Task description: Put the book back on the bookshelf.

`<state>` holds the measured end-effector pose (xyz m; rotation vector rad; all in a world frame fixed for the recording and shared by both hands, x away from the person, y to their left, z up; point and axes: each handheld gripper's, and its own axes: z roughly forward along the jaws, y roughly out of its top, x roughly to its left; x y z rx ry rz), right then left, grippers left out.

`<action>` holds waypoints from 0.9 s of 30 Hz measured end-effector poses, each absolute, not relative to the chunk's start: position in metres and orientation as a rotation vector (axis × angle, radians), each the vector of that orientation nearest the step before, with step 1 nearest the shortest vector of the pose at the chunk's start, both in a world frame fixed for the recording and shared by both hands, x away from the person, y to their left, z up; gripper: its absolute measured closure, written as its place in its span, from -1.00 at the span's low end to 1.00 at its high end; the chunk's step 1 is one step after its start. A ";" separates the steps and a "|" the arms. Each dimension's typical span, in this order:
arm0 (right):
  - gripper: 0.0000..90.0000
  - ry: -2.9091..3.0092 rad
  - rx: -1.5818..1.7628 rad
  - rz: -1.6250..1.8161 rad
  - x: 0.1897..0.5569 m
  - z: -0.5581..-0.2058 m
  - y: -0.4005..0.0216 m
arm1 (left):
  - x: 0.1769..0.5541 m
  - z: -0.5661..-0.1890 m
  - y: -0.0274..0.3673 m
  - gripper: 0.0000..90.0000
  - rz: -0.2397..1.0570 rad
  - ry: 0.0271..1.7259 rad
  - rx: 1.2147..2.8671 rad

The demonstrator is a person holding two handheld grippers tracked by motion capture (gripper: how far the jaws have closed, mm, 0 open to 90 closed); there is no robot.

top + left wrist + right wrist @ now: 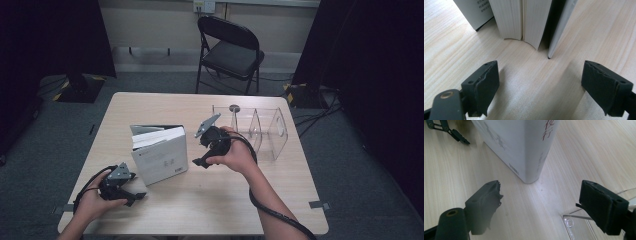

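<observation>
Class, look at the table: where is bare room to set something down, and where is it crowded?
Bare wood lies along the table's far edge behind the book, across the near right corner, and at the far left. It is crowded mid-table, where the right gripper hangs between the book and the clear organizer, and by the left gripper at the book's near corner.

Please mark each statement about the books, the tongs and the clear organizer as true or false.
1. The books stand upright on the table. True.
2. The left tongs are clamped on a book. False: their jaws stand apart, with bare table between them.
3. The clear organizer lies beyond the person's right hand. True.
4. A book is inside the organizer. False: its compartments hold no book.
5. The right tongs hold nothing. True.
</observation>
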<state>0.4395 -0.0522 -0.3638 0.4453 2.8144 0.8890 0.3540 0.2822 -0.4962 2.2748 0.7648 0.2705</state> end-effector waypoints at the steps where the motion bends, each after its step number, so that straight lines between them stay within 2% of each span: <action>1: -0.64 2.813 0.443 0.885 0.441 -0.362 -0.052 | 0.354 -0.496 0.282 -0.70 0.274 0.761 2.275; 9: -0.63 2.812 0.436 0.911 0.448 -0.350 -0.046 | 0.356 -0.503 0.281 -1.00 0.299 0.697 2.256; 27: -0.62 2.833 0.373 0.936 0.456 -0.337 -0.017 | 0.356 -0.503 0.281 -1.00 0.291 0.697 2.257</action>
